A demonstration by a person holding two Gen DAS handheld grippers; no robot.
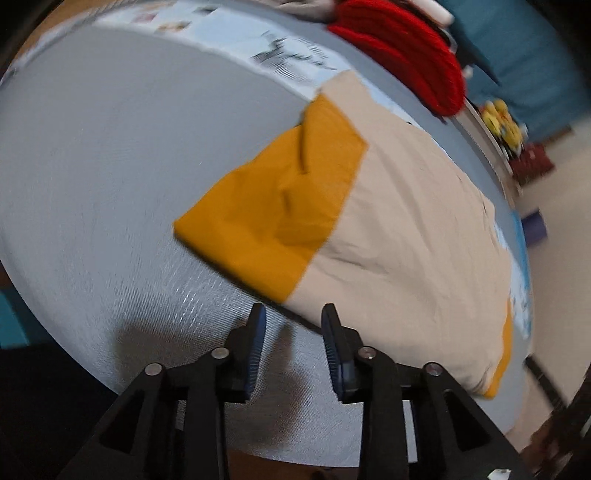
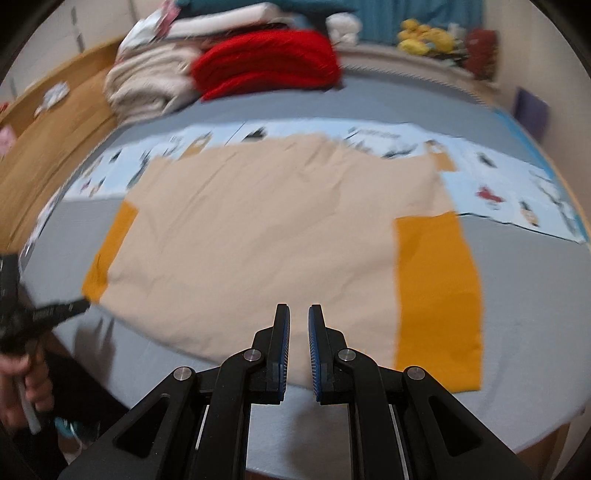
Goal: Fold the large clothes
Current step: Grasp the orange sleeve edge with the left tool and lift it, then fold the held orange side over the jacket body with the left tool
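Left wrist view: left gripper (image 1: 293,314) spread, holding nothing, hovering at the near edge of the beige garment (image 1: 413,236) lying on the grey bed (image 1: 92,155). Its mustard sleeve (image 1: 273,206) lies folded onto the bed, creased.

Right wrist view: right gripper (image 2: 299,314) slightly parted, empty, over the garment's near hem. Right sleeve (image 2: 437,295) lies flat.

Risk: pinching the sheet along with the cloth, or uneven lifting skewing the fold. No legible writing; the printed strip (image 2: 498,177) is blurred.

Looks like a home bedroom: a bed (image 2: 517,295) with grey sheet, folded blankets (image 2: 266,62) stacked at its far end, yellow plush toys (image 2: 424,38) behind the bed, teal curtain (image 2: 417,14) behind those.
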